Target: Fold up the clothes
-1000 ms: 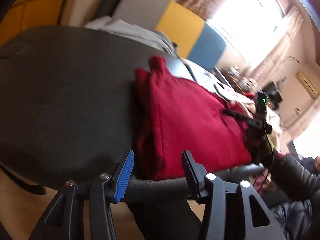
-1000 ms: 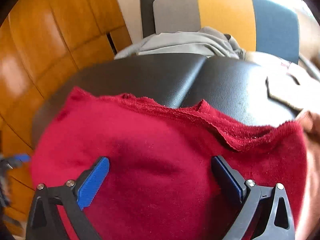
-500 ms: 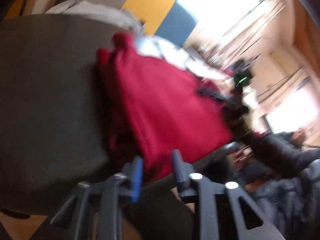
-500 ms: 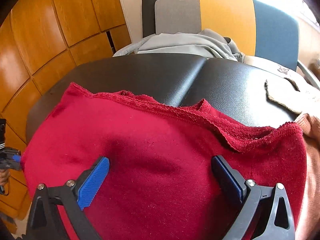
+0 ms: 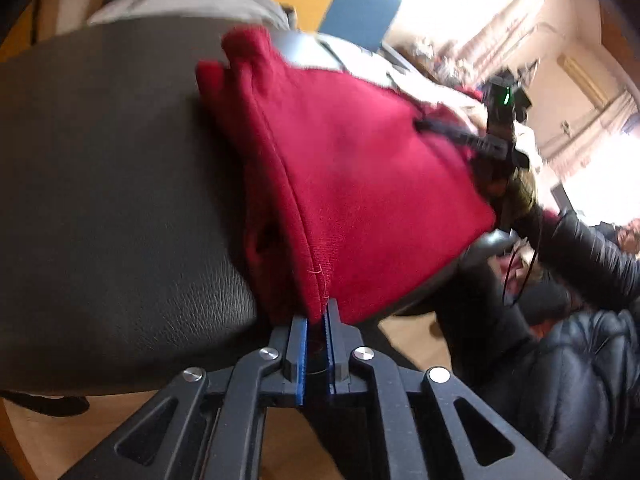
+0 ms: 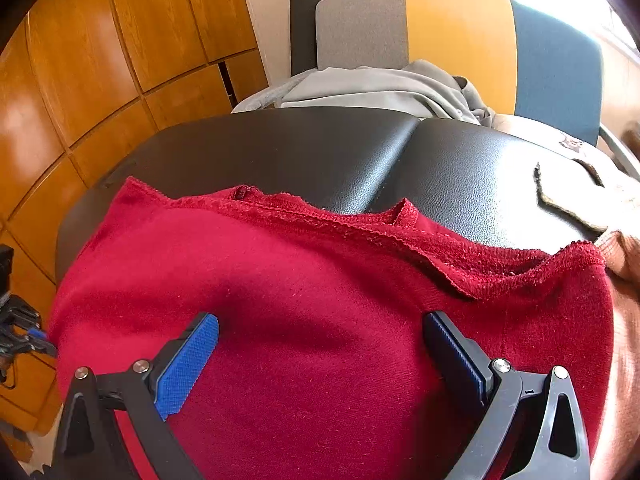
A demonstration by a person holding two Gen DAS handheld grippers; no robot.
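While the left gripper point(image 5: 316, 318) pinches the red top's point(image 5: 352, 168) near edge, angled down,
the right gripper point(image 6: 320, 344) hovers wide above it on the tabletop point(image 5: 104, 184).

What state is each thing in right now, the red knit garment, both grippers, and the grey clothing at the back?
Red knit garment: folded over, lying on the black leather surface, near edge pinched.
Left gripper: shut on the red knit garment's edge, jaws having just closed.
Right gripper: open, jaws wide over the garment.
Grey clothing: crumpled, unfolded, behind the surface.
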